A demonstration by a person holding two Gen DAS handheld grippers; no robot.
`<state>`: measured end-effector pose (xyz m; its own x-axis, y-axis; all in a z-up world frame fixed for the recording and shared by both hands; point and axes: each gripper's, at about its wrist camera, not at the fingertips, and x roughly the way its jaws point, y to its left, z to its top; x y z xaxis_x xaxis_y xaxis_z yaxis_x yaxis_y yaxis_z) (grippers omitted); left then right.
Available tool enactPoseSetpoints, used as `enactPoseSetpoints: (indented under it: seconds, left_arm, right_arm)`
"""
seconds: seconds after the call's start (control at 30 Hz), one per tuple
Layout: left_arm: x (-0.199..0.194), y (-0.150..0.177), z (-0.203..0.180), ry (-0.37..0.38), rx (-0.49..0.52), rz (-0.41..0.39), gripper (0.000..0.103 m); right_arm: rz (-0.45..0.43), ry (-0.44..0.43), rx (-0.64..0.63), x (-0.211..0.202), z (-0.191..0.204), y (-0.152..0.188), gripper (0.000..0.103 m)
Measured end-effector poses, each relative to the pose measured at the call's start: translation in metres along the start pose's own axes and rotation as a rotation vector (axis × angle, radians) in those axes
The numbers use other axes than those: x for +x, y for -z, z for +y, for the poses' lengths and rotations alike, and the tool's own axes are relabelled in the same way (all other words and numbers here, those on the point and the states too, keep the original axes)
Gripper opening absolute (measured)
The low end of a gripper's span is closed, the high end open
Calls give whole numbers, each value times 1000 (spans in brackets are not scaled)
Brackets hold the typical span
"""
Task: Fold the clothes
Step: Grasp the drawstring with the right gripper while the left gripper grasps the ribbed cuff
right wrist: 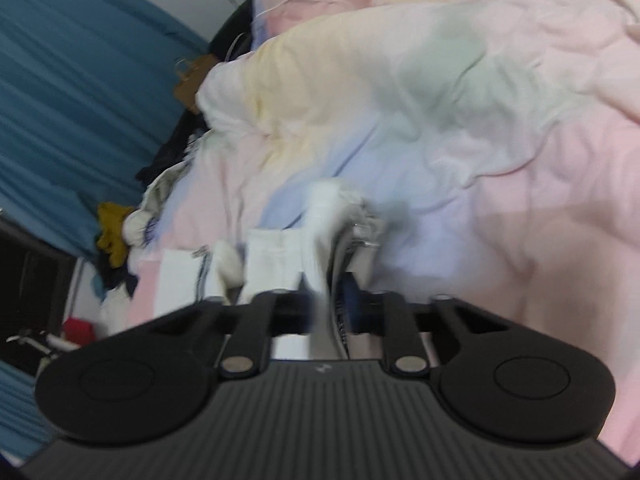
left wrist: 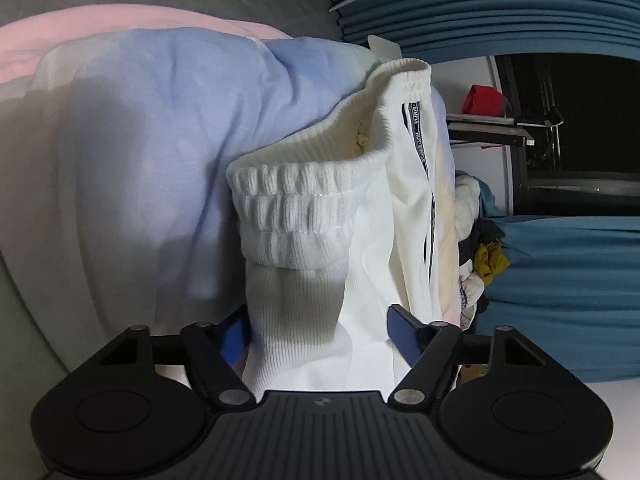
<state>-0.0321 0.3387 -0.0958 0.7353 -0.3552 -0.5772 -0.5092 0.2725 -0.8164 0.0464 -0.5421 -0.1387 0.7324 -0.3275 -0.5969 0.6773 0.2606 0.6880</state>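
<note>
White pants [left wrist: 344,208] with a ribbed elastic waistband and a black lettered side stripe hang lifted above the bed in the left wrist view. My left gripper [left wrist: 320,332] is shut on the pants just below the waistband, with the cloth bunched between its blue pads. In the blurred right wrist view my right gripper [right wrist: 328,304] is shut on another part of the white pants [right wrist: 320,232], which trail down onto the pastel quilt [right wrist: 440,100].
A pastel pink, blue and yellow quilt [left wrist: 120,128] covers the bed. A pile of mixed clothes [left wrist: 480,248] lies by the bed's edge, also in the right wrist view [right wrist: 116,236]. Teal curtains [left wrist: 520,8] hang behind. A dark shelf [left wrist: 560,128] holds a red item.
</note>
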Motion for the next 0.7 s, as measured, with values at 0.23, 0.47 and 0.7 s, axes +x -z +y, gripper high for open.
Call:
enactPoseSetpoints:
  seconds: [0.23, 0.47, 0.7]
  left_arm:
    - [-13, 3, 3, 31, 2, -39, 21]
    - [-50, 3, -25, 65, 94, -120, 10]
    - [-55, -36, -123, 104, 220, -157, 10]
  right_arm:
    - [-100, -19, -46, -19, 2, -9, 9]
    - [-182, -93, -102, -47, 26, -14, 8]
    - [-196, -137, -169, -41, 95, -25, 8]
